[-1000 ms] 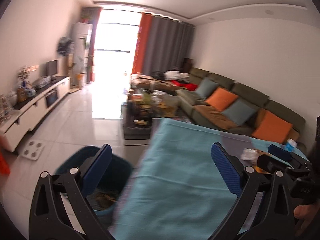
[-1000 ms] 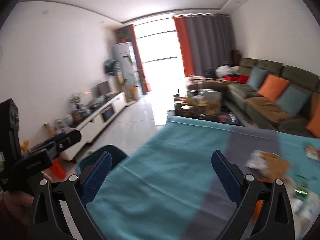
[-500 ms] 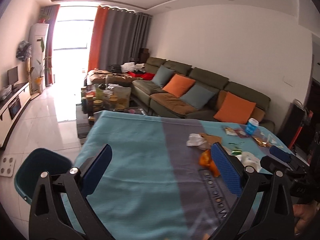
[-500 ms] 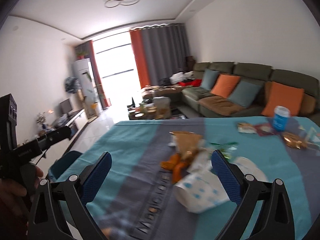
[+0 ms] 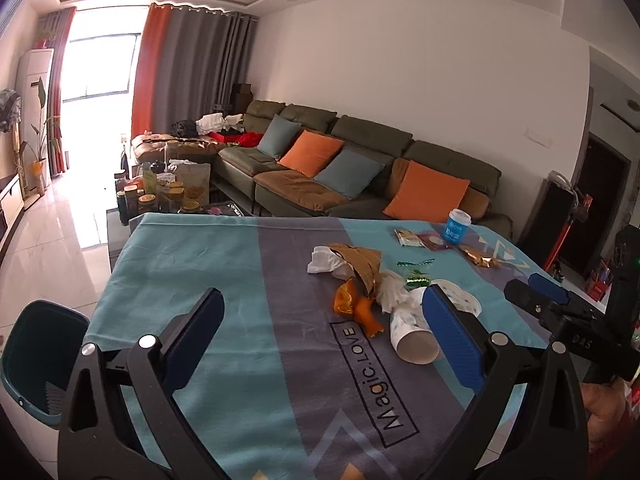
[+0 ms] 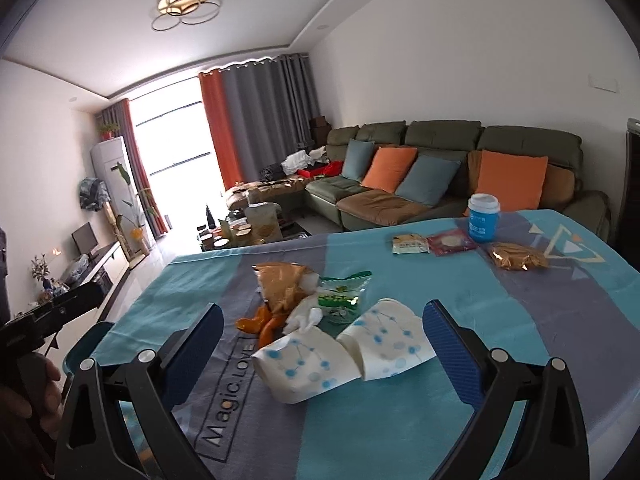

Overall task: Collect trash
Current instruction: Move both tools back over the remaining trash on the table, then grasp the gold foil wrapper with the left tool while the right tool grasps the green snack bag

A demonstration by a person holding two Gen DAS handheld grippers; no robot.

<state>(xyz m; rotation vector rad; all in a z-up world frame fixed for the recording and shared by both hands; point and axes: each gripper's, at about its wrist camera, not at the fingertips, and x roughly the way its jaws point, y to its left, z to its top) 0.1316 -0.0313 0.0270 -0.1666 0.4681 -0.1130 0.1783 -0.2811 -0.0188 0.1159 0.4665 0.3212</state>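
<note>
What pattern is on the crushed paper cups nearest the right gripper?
White with light-blue dots joined by thin lines, clearest in the right wrist view: paper cups.

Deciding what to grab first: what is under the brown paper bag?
Under the brown paper bag lie white tissue and orange peel. Anything beneath its middle is hidden.
</note>
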